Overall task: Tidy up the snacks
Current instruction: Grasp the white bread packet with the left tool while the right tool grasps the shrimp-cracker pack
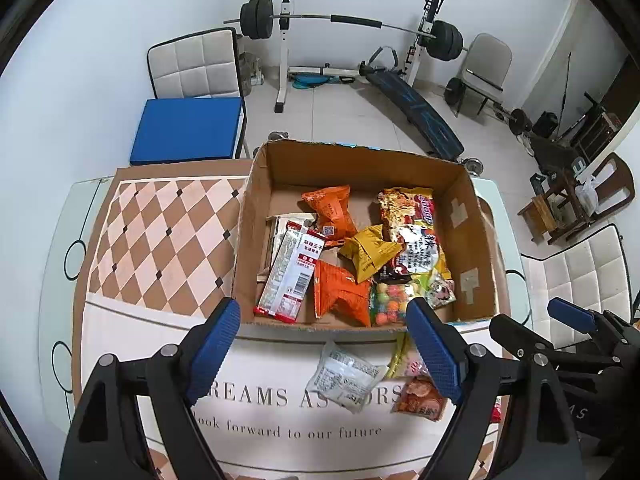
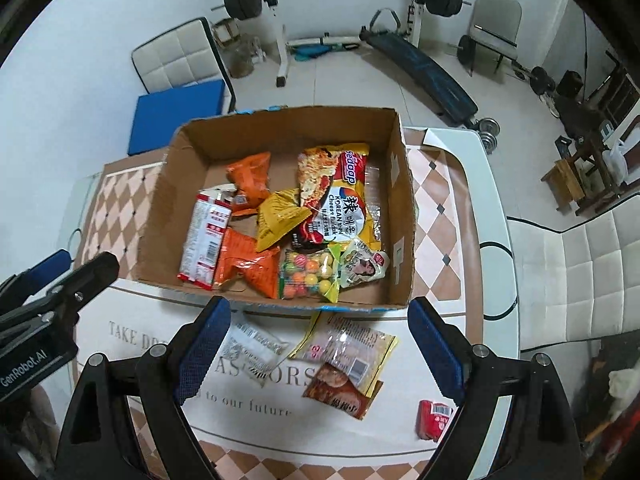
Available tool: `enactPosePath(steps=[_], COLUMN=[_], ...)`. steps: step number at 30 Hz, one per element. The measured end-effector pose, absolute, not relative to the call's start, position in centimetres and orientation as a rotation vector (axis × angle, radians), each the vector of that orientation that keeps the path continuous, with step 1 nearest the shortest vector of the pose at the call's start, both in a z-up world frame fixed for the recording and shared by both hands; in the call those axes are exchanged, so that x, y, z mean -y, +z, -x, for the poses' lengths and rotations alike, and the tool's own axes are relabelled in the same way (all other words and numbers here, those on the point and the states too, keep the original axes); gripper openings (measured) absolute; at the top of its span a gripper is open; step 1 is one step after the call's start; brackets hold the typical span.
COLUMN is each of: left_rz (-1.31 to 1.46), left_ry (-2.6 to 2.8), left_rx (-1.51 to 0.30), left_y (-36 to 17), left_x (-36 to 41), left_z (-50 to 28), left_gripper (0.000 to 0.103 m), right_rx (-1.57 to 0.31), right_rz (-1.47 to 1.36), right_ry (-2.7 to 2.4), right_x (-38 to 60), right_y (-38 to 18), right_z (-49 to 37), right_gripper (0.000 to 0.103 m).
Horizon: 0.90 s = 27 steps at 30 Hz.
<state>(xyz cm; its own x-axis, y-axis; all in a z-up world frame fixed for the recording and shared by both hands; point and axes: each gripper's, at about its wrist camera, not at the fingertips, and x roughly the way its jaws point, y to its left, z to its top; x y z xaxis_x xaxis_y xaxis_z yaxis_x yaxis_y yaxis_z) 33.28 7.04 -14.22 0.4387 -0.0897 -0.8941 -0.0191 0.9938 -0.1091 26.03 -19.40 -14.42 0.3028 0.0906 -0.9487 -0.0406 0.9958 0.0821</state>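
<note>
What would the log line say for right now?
left gripper: open, empty | right gripper: open, empty | cardboard box: holds snacks | clear packet, yellow packet, red packet: outside box, on table

So the open brown cardboard box (image 2: pixel 280 208) sits on the desk (image 2: pixel 486 216) with the yellow noodle pack (image 2: pixel 340 196) toward its right and the long red-and-white wafer pack (image 2: pixel 206 240) at its left, while the clear plastic packet (image 2: pixel 256 346), yellow-edged snack bag (image 2: pixel 348 346) and small red packet (image 2: pixel 434 420) lie in front of it.
</note>
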Motion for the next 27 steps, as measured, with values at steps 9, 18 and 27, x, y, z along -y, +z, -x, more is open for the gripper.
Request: enactPosePath(steps=[9,18,27], left_rz=[0.147,0.116,0.06], left_ry=[-0.038,-0.009,-0.04], left_rx=[-1.144,-1.398,-1.531], left_y=[-15.0,-25.8,-32.5], left_x=[-6.7,-5.7,-4.4], left_z=[-30.1,-28.8,-30.0], left_gripper=[0.085,0.085,0.085], right_rx=[-1.272,-1.569,-1.756], right_rz=[-0.099,-0.22,-0.438], right_ry=[0.1,0.051,-0.09], right_x=[20.8,24.7,25.9], right_y=[-13.8,-25.6,-37.1], right_z=[-23.0,-20.4,-19.1], right_gripper=[0.092,0.092,0.092])
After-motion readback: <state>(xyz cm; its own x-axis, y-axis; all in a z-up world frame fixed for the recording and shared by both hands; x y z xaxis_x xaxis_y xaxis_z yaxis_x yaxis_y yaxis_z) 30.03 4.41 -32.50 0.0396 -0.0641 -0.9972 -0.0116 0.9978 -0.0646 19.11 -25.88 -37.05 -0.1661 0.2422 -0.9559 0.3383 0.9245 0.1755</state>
